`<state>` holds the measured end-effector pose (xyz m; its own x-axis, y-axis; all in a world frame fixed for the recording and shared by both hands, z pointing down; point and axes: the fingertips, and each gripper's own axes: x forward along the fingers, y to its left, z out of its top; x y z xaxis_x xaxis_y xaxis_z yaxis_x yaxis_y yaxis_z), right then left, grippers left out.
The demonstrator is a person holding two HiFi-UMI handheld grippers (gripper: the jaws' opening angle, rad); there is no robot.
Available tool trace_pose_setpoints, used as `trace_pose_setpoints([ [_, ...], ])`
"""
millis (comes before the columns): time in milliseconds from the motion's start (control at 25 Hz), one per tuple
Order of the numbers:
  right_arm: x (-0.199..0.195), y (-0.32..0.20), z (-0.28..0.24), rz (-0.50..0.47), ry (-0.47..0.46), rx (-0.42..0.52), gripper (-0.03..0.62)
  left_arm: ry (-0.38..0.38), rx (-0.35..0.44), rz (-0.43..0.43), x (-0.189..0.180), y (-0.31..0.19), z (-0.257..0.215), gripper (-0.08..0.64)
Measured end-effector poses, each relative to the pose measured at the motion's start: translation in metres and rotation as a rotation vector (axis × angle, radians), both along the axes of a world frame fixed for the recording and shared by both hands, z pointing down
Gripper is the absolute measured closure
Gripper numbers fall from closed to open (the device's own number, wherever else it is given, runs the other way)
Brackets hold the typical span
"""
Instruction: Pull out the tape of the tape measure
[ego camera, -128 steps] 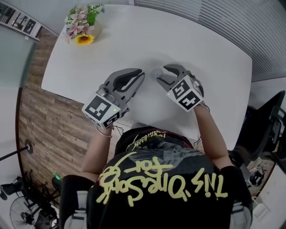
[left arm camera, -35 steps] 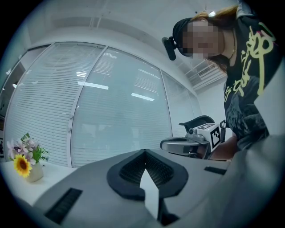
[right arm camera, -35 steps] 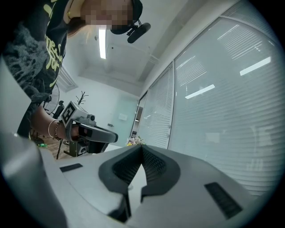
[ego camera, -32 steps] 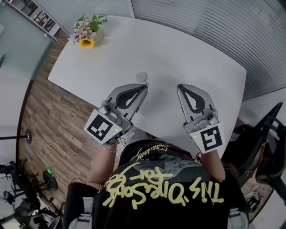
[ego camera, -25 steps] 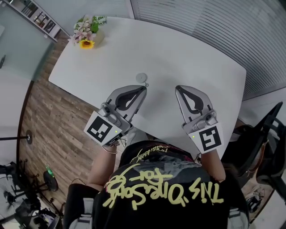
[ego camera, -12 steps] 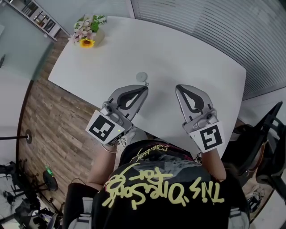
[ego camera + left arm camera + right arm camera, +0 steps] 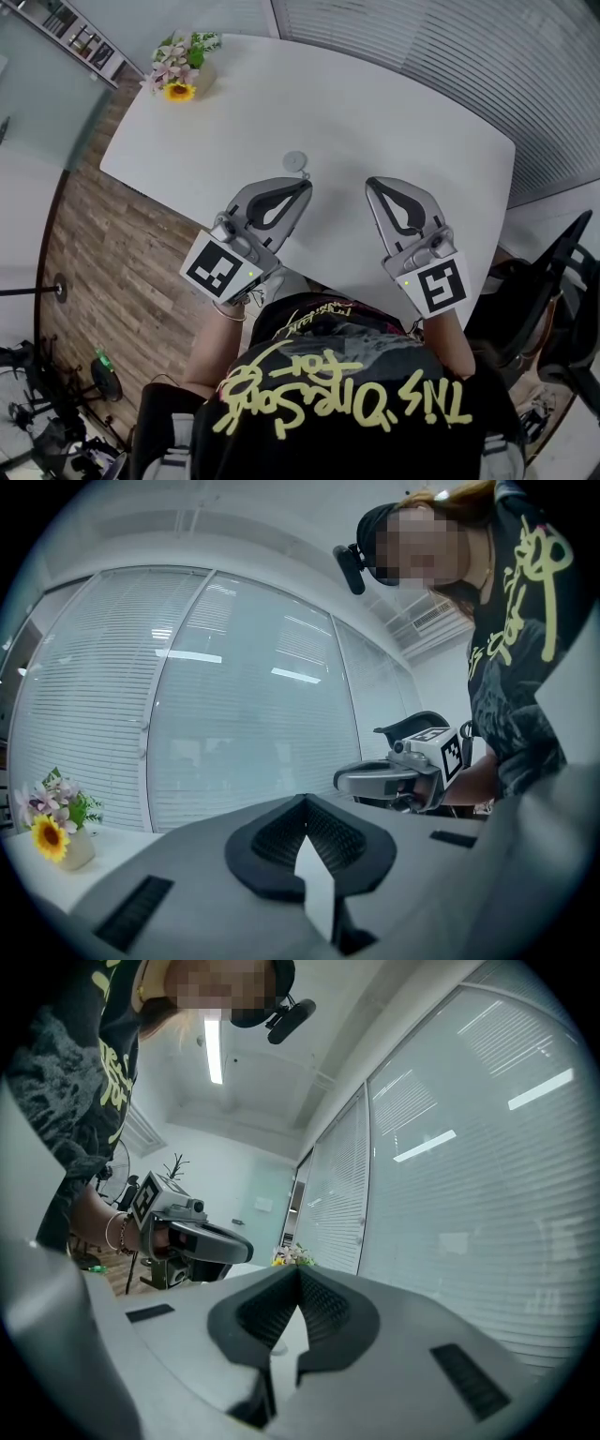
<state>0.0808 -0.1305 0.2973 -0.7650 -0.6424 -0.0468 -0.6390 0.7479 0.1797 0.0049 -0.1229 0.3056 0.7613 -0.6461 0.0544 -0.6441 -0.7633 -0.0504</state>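
Observation:
The tape measure point(image 7: 296, 161) is a small round pale grey case lying free on the white table point(image 7: 375, 103), with no tape drawn out that I can see. My left gripper point(image 7: 306, 184) is shut and empty, its tip just in front of and right of the case without touching it. My right gripper point(image 7: 371, 184) is also shut and empty, a hand's width to the right. In the left gripper view the left gripper point(image 7: 305, 799) shows closed jaws with the right gripper point(image 7: 394, 778) beyond. The right gripper view shows the right gripper point(image 7: 298, 1269) closed and the left gripper point(image 7: 202, 1241) opposite.
A small vase of flowers with a sunflower point(image 7: 178, 70) stands at the table's far left corner. Window blinds point(image 7: 450, 47) run behind the table. A black office chair point(image 7: 553, 281) stands at the right, and wood floor point(image 7: 94, 244) lies to the left.
Five seconds ago both grippers were together at the tape measure, the right one beside it. Now they rest apart and shut, and the case lies alone. Nothing visible has moved in the last second.

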Motion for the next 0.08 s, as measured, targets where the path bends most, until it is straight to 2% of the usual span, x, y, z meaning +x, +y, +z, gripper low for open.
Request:
trace_pose_setpoints([
  [80,0.0012,0.0008,0.0016,0.004,0.002,-0.004,0.589,0.0,0.0,0.002,0.0007,0.0014,0.0006,0.566],
])
